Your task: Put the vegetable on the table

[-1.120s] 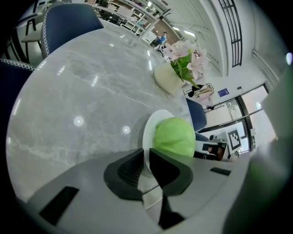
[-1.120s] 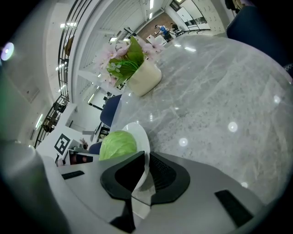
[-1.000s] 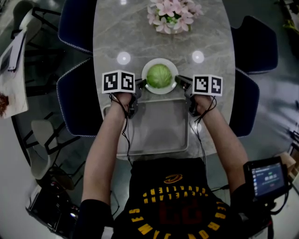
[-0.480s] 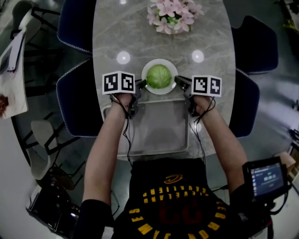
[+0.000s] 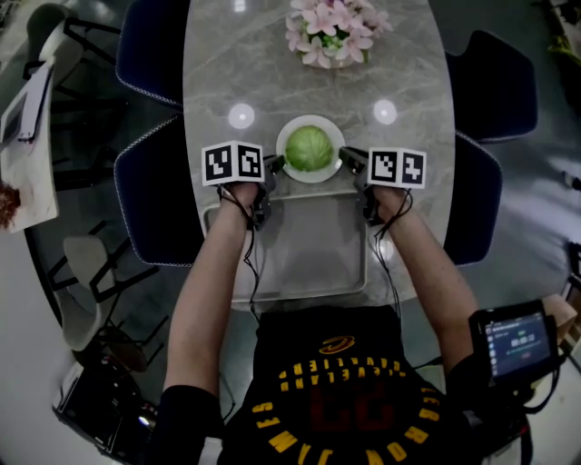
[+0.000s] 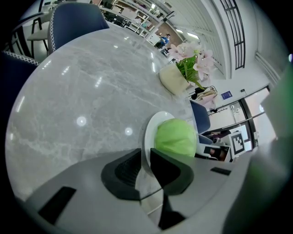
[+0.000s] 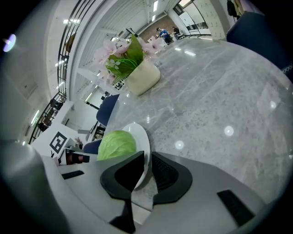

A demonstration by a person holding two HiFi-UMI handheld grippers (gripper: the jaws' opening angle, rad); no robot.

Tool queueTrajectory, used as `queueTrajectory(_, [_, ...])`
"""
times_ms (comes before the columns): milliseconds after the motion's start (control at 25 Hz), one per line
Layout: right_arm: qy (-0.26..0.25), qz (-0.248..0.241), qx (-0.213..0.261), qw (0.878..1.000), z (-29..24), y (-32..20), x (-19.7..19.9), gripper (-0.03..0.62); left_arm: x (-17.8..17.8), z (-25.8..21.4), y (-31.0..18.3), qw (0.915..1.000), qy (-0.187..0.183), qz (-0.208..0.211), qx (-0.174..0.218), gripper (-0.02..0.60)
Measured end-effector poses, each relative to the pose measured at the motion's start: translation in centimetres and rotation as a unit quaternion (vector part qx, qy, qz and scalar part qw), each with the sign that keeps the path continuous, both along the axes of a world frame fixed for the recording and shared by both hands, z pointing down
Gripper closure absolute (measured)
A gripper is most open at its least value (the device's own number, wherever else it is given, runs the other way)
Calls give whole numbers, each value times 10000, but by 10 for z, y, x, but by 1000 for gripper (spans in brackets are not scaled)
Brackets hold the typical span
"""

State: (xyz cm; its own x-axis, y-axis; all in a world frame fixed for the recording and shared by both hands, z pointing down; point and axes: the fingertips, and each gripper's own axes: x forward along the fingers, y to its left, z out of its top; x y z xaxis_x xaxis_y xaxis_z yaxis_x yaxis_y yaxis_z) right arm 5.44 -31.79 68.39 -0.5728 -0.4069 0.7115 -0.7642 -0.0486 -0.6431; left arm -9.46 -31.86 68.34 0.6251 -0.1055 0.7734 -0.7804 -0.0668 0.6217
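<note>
**Nearly set down: cabbage plate pinched at both rims**

Both grippers are clamped on the same white plate (image 5: 284, 136), one on each side. The left gripper (image 6: 145, 165) has its jaws closed on the left rim. The right gripper (image 7: 145, 170) has its jaws closed on the right rim. In each gripper view the thin edge of the plate fills the narrow slot between the pads.

The cabbage (image 5: 310, 148) sits loose in the middle of the plate, and neither gripper touches it. The plate is over the marble bench (image 5: 245, 64), just beyond the far edge of the grey tray (image 5: 309, 250). It is well apart from the pot of pink flowers (image 5: 332, 27). No view shows for certain whether the plate's base already rests on the bench.

Several things could go wrong from here:

- **Rolling:** The cabbage is round and nothing holds it, so it would probably roll toward the low side and off the plate if one gripper dropped below the other.
- **Slipping:** The rim is smooth and only a narrow strip of it is gripped, so any twist between the two hands could let it slide out of the jaws.
- **Uneven release:** If one side is let go while the base is off the bench, the plate would tip.
- **Catching the tray:** The plate's near edge is close to the tray's raised lip and could catch on it, leaving the plate tilted.
</note>
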Motion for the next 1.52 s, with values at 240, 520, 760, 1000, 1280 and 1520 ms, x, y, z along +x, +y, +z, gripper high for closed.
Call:
queueTrajectory(240, [79,333,70,9994,-5,4,21,554,-29,-9,-10,9958,-649,-207,619,531])
queueTrajectory(520, [-110,634,522,9966,-55,17,28,554,-36,-68,13,9899,-159,-526,1307,532])
queueTrajectory(760, [-875,335,1113,9894,-107,47,-9,589,-13,-101,78,9872,330,-293,1535,581])
queueTrajectory(1000, [-1109,-15,1243,9860,-140,98,-40,589,-5,-133,131,9832,607,-333,1688,581])
queueTrajectory(1280, [-1034,-279,1431,9839,-174,152,-70,589,9,-176,187,9764,873,-36,1974,581])
queueTrajectory(1520, [-937,-501,1870,9766,-203,167,-88,589,10,-202,197,9685,971,-59,2294,581])
